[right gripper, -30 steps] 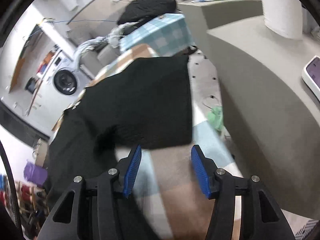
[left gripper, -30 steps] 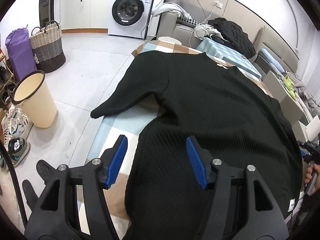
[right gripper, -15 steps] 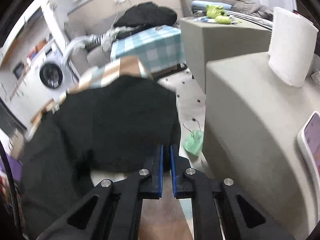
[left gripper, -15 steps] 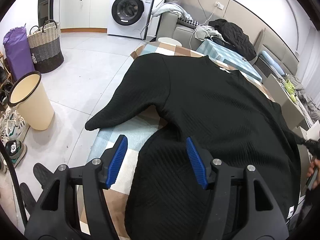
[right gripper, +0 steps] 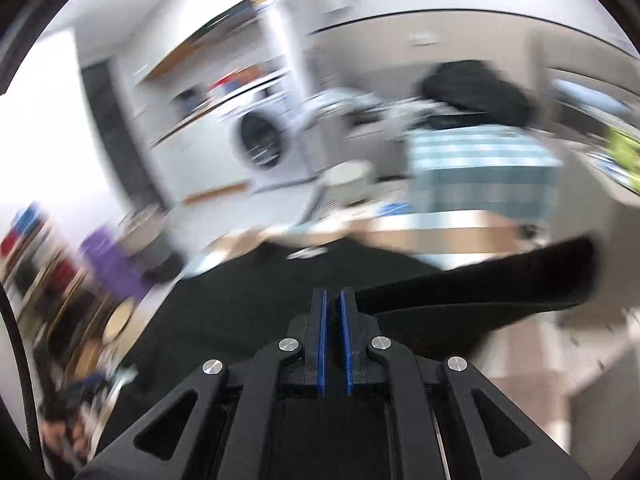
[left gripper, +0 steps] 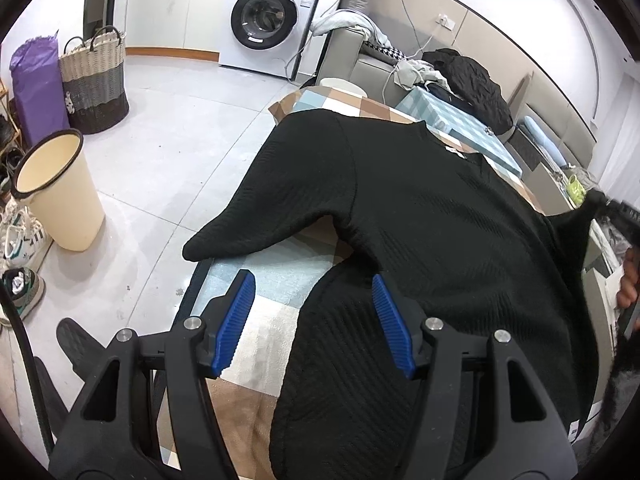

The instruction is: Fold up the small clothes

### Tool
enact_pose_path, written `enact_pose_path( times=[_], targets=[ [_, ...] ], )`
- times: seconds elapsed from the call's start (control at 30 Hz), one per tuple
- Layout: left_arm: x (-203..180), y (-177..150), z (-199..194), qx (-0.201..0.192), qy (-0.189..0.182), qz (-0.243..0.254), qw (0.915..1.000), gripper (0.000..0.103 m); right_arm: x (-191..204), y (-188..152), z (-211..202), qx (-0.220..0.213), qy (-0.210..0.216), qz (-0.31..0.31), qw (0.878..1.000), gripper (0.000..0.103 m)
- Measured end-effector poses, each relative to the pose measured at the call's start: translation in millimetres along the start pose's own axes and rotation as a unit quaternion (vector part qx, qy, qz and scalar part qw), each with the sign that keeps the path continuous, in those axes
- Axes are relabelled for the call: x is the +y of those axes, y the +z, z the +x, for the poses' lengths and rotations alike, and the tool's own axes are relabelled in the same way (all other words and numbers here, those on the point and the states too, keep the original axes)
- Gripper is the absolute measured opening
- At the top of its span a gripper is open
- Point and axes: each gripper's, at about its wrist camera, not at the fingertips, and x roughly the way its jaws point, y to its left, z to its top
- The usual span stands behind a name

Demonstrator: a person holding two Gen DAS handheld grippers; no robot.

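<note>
Sweater (left gripper: 420, 216): black, spread flat over checked cloth (left gripper: 280, 276) on the table; one sleeve (left gripper: 256, 220) hangs past the near edge.
Left gripper (left gripper: 314, 322): pads wide apart, empty, above the sweater's side edge.
Right gripper (right gripper: 333, 314): pads nearly together; the blurred view suggests they pinch the other sleeve (right gripper: 500, 280), lifted clear of the body.
Floor: bucket (left gripper: 60, 192), basket (left gripper: 94, 80), washer (left gripper: 268, 20).
</note>
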Motion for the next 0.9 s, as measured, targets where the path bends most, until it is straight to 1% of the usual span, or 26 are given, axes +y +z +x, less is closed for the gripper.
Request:
enact_pose_path(
  times=[0.03,0.07,0.1,0.17,0.23,0.27,0.33,0.37,0.4,0.43,0.47,0.53,0.57,0.63,0.67,0.73,0.77,0.87,0.9],
  targets=[
    [2,0,0,0.0,-0.001,-0.003,1.0,0.058,12,-5,11,0.023,0.018,-0.017,0.999,0.007],
    [3,-1,1,0.002,-0.001,-0.005,1.0,0.058,20,-10,21,0.046,0.034,-0.033,0.998,0.011],
    [3,-2,1,0.004,0.0,-0.006,1.0,0.058,23,-17,25,0.061,0.036,-0.042,0.997,0.012],
    [5,-3,3,0.007,0.001,-0.007,1.0,0.058,22,-31,28,0.082,0.034,-0.041,0.995,0.029],
    [6,-3,5,0.008,0.002,-0.009,0.9999,0.058,10,-44,23,0.091,0.026,-0.017,0.995,0.032],
    [7,-4,5,0.008,0.001,-0.011,0.9999,0.058,-2,-48,19,0.09,0.01,0.0,0.996,0.033],
    [7,-4,8,0.009,0.0,-0.014,0.9999,0.058,-21,-54,23,0.094,-0.039,0.027,0.994,0.038],
    [7,-4,10,0.01,-0.001,-0.015,0.9998,0.058,-30,-57,25,0.1,-0.062,0.041,0.992,0.038],
    [8,-3,12,0.013,-0.001,-0.019,0.9997,0.058,-38,-59,27,0.106,-0.075,0.05,0.99,0.038],
    [8,-3,13,0.016,0.0,-0.024,0.9996,0.058,-43,-61,29,0.112,-0.085,0.057,0.988,0.038],
    [9,-3,14,0.017,-0.002,-0.029,0.9994,0.058,-43,-64,32,0.116,-0.079,0.051,0.989,0.038],
    [12,-2,16,0.018,-0.008,-0.044,0.9988,0.058,-38,-72,37,0.131,-0.077,0.021,0.988,0.038],
    [15,-2,17,0.02,-0.012,-0.056,0.9982,0.058,-36,-78,44,0.149,-0.091,0.004,0.985,0.038],
    [20,1,18,0.02,-0.031,-0.08,0.9961,0.058,-42,-88,53,0.171,-0.112,0.009,0.979,0.038],
    [24,3,20,0.021,-0.048,-0.099,0.9938,0.058,-44,-92,51,0.175,-0.121,0.022,0.977,0.038],
    [31,7,25,0.024,-0.069,-0.129,0.989,0.058,-51,-96,38,0.156,-0.112,0.047,0.98,0.038],
    [38,9,28,0.026,-0.076,-0.155,0.9847,0.058,-50,-97,32,0.145,-0.106,0.053,0.982,0.038],
    [59,11,36,0.021,-0.065,-0.21,0.9753,0.058,-44,-101,6,0.111,-0.092,0.071,0.987,0.042],
    [67,12,37,0.014,-0.039,-0.222,0.9741,0.058,-42,-103,-3,0.1,-0.085,0.074,0.989,0.042]
  ],
)
